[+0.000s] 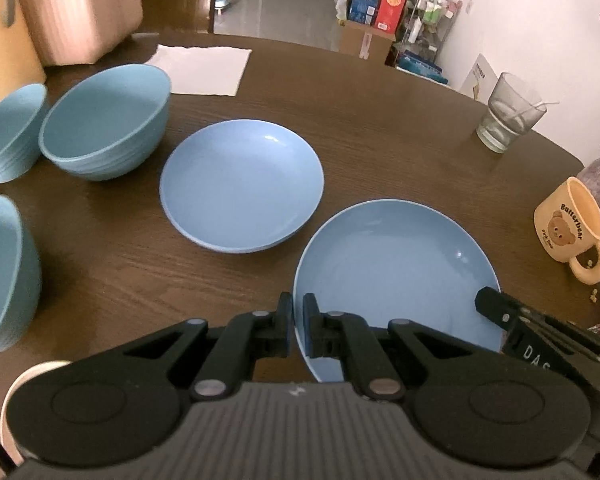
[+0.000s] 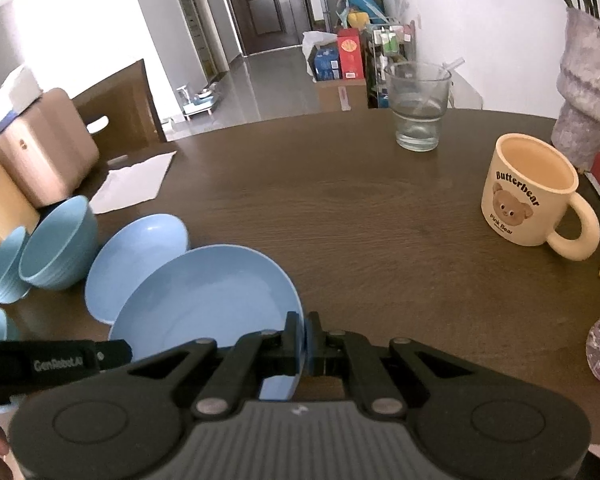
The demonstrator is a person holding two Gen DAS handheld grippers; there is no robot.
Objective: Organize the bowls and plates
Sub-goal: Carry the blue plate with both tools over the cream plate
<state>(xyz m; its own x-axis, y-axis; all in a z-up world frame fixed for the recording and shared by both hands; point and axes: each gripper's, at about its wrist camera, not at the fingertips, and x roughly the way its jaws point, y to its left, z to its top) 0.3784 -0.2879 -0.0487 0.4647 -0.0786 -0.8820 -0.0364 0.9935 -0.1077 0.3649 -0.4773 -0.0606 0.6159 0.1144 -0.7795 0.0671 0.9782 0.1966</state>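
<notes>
A light blue plate [image 1: 396, 268] sits near me, and both grippers are shut on it. My left gripper [image 1: 297, 320] pinches its left rim. My right gripper [image 2: 305, 338] pinches its right rim; the plate also shows in the right wrist view [image 2: 208, 304]. The right gripper's finger shows in the left wrist view [image 1: 500, 308] at the plate's right edge. A second light blue plate [image 1: 242, 184] rests on the table just beyond, to the left. Three teal bowls stand at the left: one large [image 1: 106, 120], one behind it [image 1: 10, 132], one nearer [image 1: 4, 268].
A beige bear mug [image 2: 532, 192] stands at the right, a glass with a straw [image 2: 418, 106] at the back, a white napkin [image 1: 206, 68] at the back left. A pink box [image 1: 76, 8] and a vase [image 2: 588, 92] stand at the table's edges.
</notes>
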